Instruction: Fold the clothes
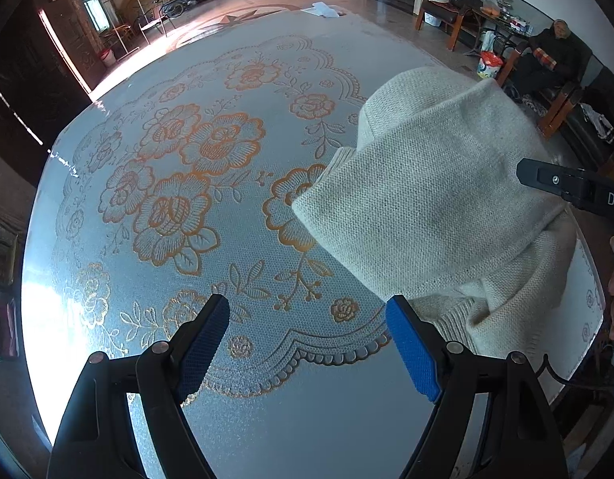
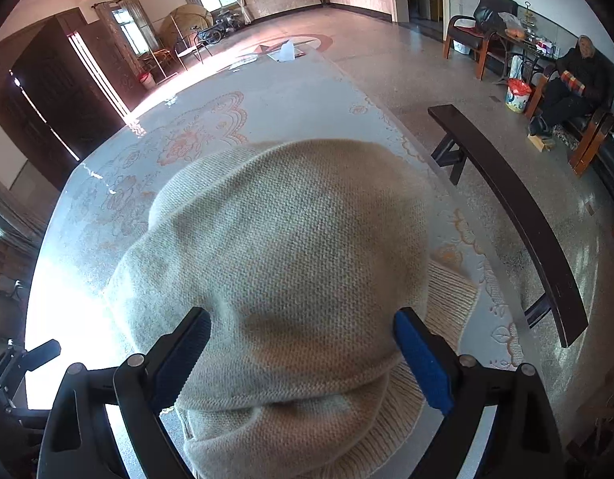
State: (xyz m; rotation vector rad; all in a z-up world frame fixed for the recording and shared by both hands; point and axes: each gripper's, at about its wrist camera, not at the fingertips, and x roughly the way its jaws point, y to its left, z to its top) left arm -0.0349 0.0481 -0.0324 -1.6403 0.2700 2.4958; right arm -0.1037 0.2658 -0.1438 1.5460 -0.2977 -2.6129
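Cream sweater (image 2: 291, 263) is lying folded on the worktop (image 1: 147, 207), long side running away from me. My right gripper (image 2: 303, 355) is hanging wide open right over it, holding nothing. My left gripper (image 1: 307, 343) is open too, with the sweater off to its right.

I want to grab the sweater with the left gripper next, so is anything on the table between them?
Nothing visible. Only bare floral tablecloth lies between the open left gripper and the cream sweater, which lies just to its right.
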